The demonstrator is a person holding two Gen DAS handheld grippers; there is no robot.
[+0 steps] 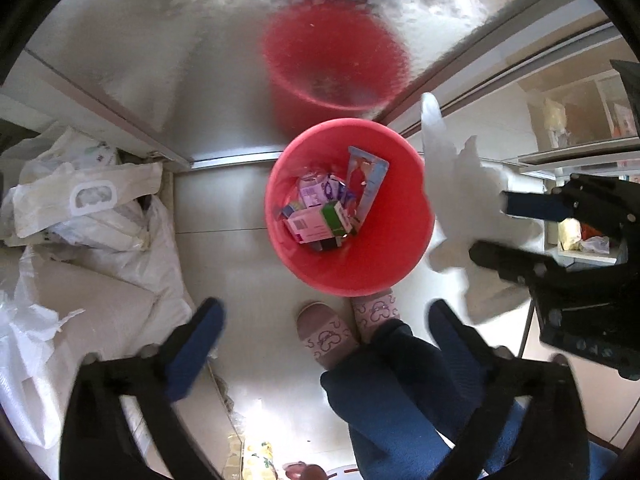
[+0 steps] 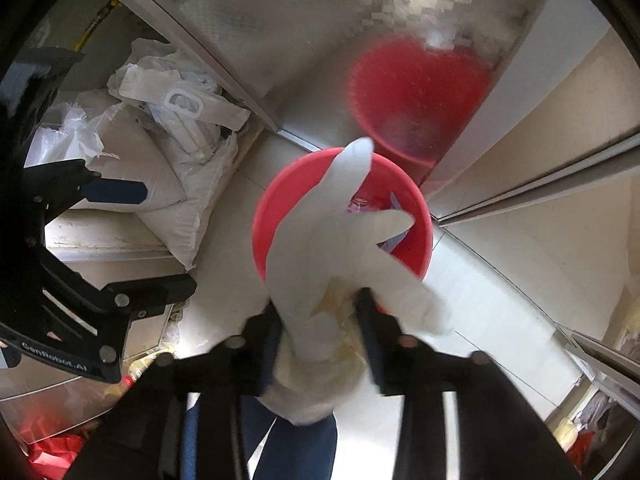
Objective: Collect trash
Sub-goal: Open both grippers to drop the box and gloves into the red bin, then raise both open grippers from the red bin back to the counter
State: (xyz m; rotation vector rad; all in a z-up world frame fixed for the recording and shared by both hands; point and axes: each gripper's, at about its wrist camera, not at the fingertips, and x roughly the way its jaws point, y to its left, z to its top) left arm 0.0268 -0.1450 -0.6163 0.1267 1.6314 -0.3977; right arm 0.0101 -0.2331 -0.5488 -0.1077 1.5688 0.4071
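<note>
Both views look steeply down on a red bucket (image 1: 350,208) standing on the pale floor against a shiny metal panel (image 1: 192,60), which mirrors its rim. Inside the bucket lie small cartons (image 1: 318,222) and a flat printed packet (image 1: 366,182). Your right gripper (image 2: 320,340) hangs above the near rim of the bucket with a white rubber glove (image 2: 320,240) between its jaws; the jaws stand partly apart, the pads do not appear to press the cuff, and the glove's fingers splay out over the bucket mouth, so you are judged to be at the release. No earlier view is given, so whether the glove is already slipping free cannot be told. Your left gripper (image 1: 324,332) hovers on the near side of the bucket, jaws spread wide and empty. Beside the bucket, away from the right gripper, white sacks and wrappers (image 1: 92,216) are heaped on the floor; a slippered foot (image 1: 326,334) stands just in front of the bucket. Expect the glove to handle as light, limp and slightly clingy: it will drape, catch on a pad or the rim, and fall slowly. Should you need to take it again, pinch the bunched cuff or palm, where the material is thickest, not a single finger, which stretches and slides out.
</note>
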